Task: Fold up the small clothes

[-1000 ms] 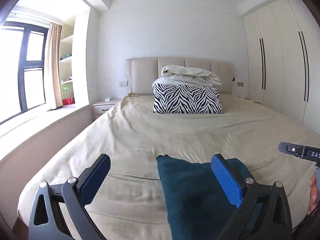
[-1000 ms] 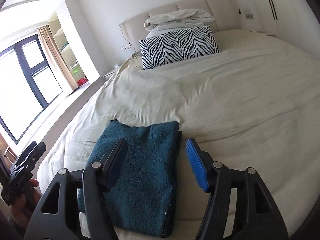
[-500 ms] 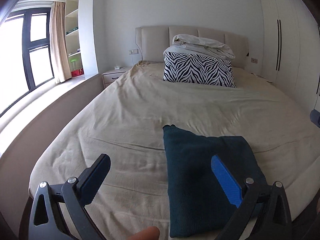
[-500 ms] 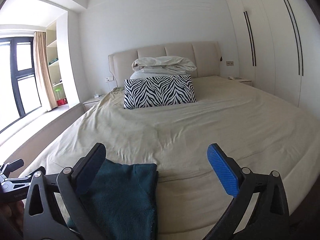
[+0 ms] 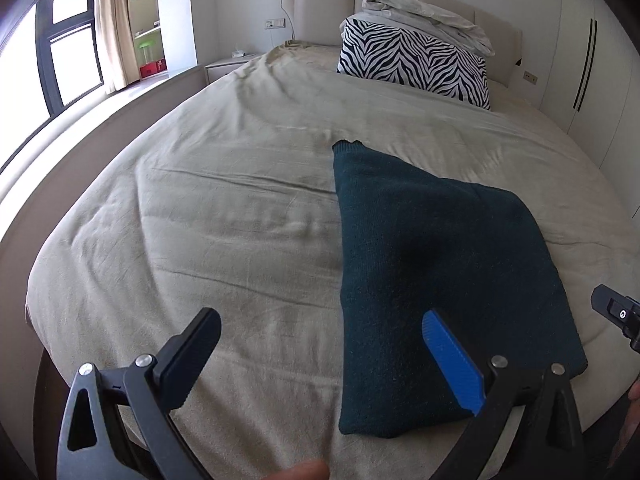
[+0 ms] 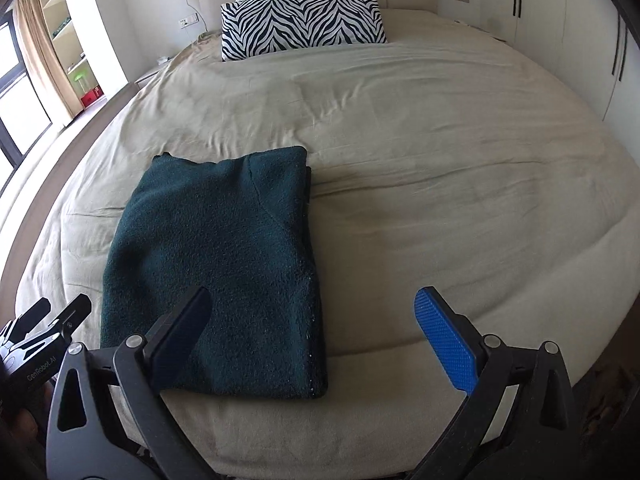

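Observation:
A folded dark teal knitted garment (image 5: 432,272) (image 6: 224,264) lies flat on the beige bed sheet (image 5: 224,208) (image 6: 440,168) near the foot of the bed. My left gripper (image 5: 320,340) hovers above its near left edge, jaws wide apart and holding nothing; the blue right fingertip (image 5: 448,356) hangs over the cloth. My right gripper (image 6: 310,320) stands open over the garment's near right edge, its black left finger (image 6: 180,328) above the cloth, nothing between the pads. Each gripper shows at the side of the other's view.
A zebra-striped pillow (image 5: 416,64) (image 6: 300,24) with a folded pale quilt (image 5: 428,8) on it sits at the headboard. White wardrobes (image 6: 560,32) line the right wall; a window (image 5: 68,48), shelves and a nightstand (image 5: 228,66) are left. A fingertip (image 5: 304,472) shows at the bottom edge.
Both grippers have tipped downward and sunk toward the bed, so the folded garment now fills more of each view. The right gripper's jaws have widened from a narrower gap.

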`<move>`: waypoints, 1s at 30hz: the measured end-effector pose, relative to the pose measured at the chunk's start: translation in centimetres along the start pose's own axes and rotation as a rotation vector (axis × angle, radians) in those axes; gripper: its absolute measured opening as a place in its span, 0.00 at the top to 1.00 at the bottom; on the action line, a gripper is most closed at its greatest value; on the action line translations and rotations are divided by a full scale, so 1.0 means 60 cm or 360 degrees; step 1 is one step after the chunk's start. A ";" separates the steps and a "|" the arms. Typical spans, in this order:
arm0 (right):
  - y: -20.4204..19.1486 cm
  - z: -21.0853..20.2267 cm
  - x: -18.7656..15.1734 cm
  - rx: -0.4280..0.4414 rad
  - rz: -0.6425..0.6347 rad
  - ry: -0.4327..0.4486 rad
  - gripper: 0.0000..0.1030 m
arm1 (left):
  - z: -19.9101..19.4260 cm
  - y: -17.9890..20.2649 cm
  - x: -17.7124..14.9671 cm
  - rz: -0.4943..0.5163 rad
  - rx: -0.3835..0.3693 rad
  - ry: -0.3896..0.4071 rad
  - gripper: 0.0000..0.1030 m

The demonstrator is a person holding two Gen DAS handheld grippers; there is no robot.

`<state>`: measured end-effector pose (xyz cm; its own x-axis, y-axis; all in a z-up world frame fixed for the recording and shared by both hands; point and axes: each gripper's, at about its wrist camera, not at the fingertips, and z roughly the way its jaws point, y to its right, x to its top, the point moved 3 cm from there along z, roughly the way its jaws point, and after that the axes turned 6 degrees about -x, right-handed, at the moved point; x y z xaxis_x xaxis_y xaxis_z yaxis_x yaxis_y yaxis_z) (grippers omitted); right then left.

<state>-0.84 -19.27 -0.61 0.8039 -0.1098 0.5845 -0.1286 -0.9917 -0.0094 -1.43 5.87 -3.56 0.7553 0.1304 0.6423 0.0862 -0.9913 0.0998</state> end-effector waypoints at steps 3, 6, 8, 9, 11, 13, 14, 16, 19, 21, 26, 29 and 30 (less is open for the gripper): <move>0.000 -0.005 -0.001 -0.0012 -0.0033 -0.0006 0.00 | 0.005 -0.002 -0.004 -0.0008 -0.0003 -0.0019 0.00; 0.001 -0.001 -0.005 -0.0005 -0.0031 -0.0028 0.00 | 0.005 -0.002 -0.005 -0.0006 -0.0002 -0.0021 0.00; -0.001 0.003 -0.006 -0.0005 -0.0034 -0.0036 0.00 | 0.005 -0.001 -0.005 -0.0001 -0.0003 -0.0022 0.00; -0.002 0.004 -0.007 -0.0005 -0.0037 -0.0038 0.00 | 0.005 -0.001 -0.006 0.0001 -0.0001 -0.0023 0.00; -0.004 0.002 -0.008 -0.0004 -0.0044 -0.0039 0.00 | 0.005 0.000 -0.007 0.0006 0.0003 -0.0027 0.00; -0.006 0.004 -0.009 -0.0005 -0.0051 -0.0043 0.00 | 0.006 0.001 -0.008 0.0009 0.0003 -0.0030 0.00; -0.007 0.005 -0.009 -0.0005 -0.0053 -0.0045 0.00 | 0.007 0.002 -0.008 0.0010 0.0005 -0.0031 0.00; -0.007 0.007 -0.010 -0.0004 -0.0052 -0.0050 0.00 | 0.007 0.002 -0.008 0.0012 0.0006 -0.0033 0.00; -0.007 0.010 -0.011 -0.0005 -0.0051 -0.0055 0.00 | 0.009 0.002 -0.008 0.0013 0.0008 -0.0037 0.00; -0.006 0.012 -0.011 -0.0005 -0.0051 -0.0061 0.00 | 0.011 0.002 -0.010 0.0013 0.0009 -0.0042 0.00; -0.008 0.017 -0.013 -0.0005 -0.0046 -0.0068 0.00 | 0.015 0.004 -0.014 0.0015 0.0013 -0.0053 0.00; -0.010 0.019 -0.014 -0.0008 -0.0050 -0.0071 0.00 | 0.015 0.003 -0.014 0.0011 0.0013 -0.0055 0.00; -0.010 0.019 -0.014 -0.0009 -0.0049 -0.0072 0.00 | 0.015 0.003 -0.014 0.0012 0.0014 -0.0055 0.00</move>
<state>-0.78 -18.68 -2.04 0.8329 -0.0821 0.5473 -0.1064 -0.9942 0.0128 -1.45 5.57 -4.77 0.7777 0.1224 0.6166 0.0860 -0.9924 0.0886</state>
